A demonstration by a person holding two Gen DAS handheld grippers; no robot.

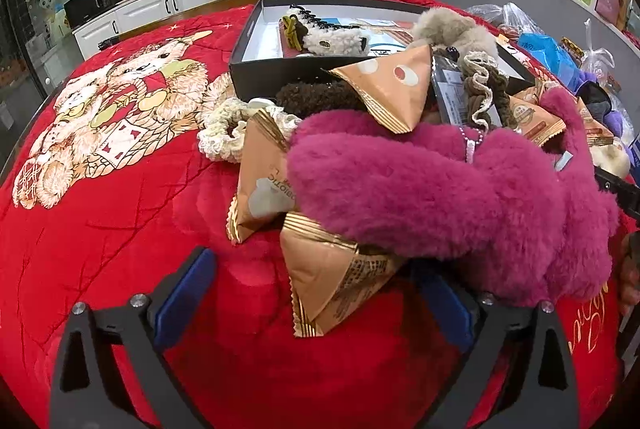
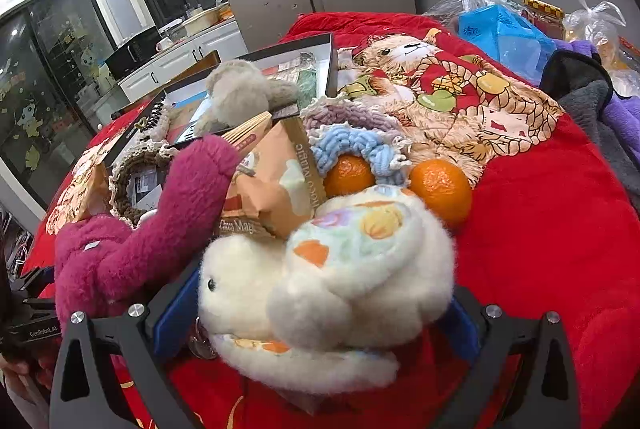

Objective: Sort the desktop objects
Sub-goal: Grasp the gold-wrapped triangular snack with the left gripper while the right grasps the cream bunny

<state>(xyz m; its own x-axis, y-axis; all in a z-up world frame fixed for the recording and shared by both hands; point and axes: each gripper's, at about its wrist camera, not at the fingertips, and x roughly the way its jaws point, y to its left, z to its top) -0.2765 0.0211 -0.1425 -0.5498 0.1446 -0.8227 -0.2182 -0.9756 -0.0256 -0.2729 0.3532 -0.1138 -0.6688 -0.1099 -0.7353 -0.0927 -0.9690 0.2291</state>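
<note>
Orange tangerines (image 2: 440, 187), two; one white plush (image 2: 332, 281)

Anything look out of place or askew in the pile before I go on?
Yes. The grey plush toy lies across the rim of the black box, half in and half out. Two mandarins sit among the plush toys, snack packets and scrunchies, one partly under the blue crocheted scrunchie.

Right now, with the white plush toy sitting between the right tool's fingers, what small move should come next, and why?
Probably close the right tool on the white plush toy with pastel patches: it already sits between the open blue-padded fingers. Lifting it then would clear the two oranges behind it.
</note>
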